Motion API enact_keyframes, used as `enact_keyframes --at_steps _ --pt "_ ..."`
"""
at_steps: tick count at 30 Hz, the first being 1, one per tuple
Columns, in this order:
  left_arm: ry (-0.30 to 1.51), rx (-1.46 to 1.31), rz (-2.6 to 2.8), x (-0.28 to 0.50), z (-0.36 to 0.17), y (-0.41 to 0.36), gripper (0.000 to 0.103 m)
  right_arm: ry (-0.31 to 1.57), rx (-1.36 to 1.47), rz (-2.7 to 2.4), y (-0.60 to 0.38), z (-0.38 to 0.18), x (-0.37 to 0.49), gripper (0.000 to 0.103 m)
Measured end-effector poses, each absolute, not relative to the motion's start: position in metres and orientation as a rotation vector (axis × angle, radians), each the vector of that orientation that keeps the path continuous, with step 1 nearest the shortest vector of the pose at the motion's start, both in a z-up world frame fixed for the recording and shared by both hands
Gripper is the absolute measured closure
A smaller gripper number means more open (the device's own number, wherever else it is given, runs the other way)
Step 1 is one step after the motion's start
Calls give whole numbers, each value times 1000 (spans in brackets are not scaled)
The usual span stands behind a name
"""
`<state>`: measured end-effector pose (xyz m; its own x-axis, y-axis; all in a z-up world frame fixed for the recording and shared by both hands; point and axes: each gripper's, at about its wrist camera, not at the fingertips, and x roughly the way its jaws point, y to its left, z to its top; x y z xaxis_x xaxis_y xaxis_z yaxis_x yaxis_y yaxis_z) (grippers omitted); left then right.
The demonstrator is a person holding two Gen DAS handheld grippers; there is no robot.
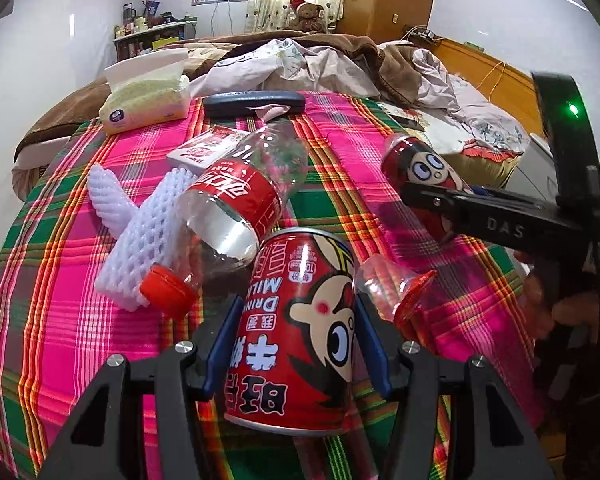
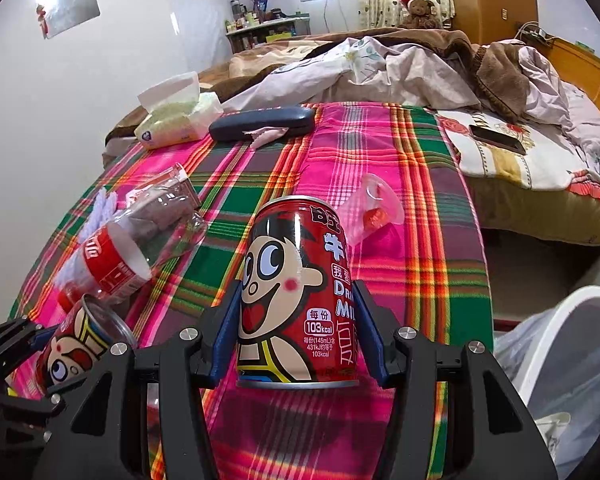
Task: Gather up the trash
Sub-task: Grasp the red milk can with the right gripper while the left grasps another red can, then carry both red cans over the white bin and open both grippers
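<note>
In the left wrist view, the left gripper (image 1: 296, 344) is clamping a red cartoon-printed milk can (image 1: 296, 332), upside down, over the pink-and-green plaid cloth (image 1: 60, 320). In the right wrist view, the right gripper (image 2: 298, 334) is squeezing a second red cartoon milk can (image 2: 296, 292), upright; the grasping step looks done, so next comes carrying both to the white bag-lined bin (image 2: 568, 360) at lower right.

Glossy metal milk can (image 2: 298, 296); clear plastic bottle (image 1: 236, 200) (crumpled); woven plaid cloth (image 2: 380, 152), matt.
</note>
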<state>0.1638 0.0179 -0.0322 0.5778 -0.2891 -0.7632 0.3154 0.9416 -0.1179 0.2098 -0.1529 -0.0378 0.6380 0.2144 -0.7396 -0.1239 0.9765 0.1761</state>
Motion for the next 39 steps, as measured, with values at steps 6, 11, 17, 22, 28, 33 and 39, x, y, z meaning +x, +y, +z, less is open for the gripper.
enact_keyframes --at_steps 6,11,17,22,28,33,39 --pt "864 26 -343 157 -23 19 45 833 137 195 -162 -32 195 49" --pt "848 24 -346 150 -17 15 45 821 160 195 -168 -30 184 49" --pt "832 25 -369 141 -8 3 45 808 185 188 -179 -28 169 49" --pt "826 29 -389 137 -4 -12 45 787 205 172 -191 -23 153 49" --pt "807 43 -438 131 5 -39 45 761 223 124 -211 -17 135 49" --pt "799 53 -482 127 10 -62 45 746 239 78 -230 -14 122 49" --pt "792 70 -548 127 17 -96 45 732 252 18 -254 -12 110 49"
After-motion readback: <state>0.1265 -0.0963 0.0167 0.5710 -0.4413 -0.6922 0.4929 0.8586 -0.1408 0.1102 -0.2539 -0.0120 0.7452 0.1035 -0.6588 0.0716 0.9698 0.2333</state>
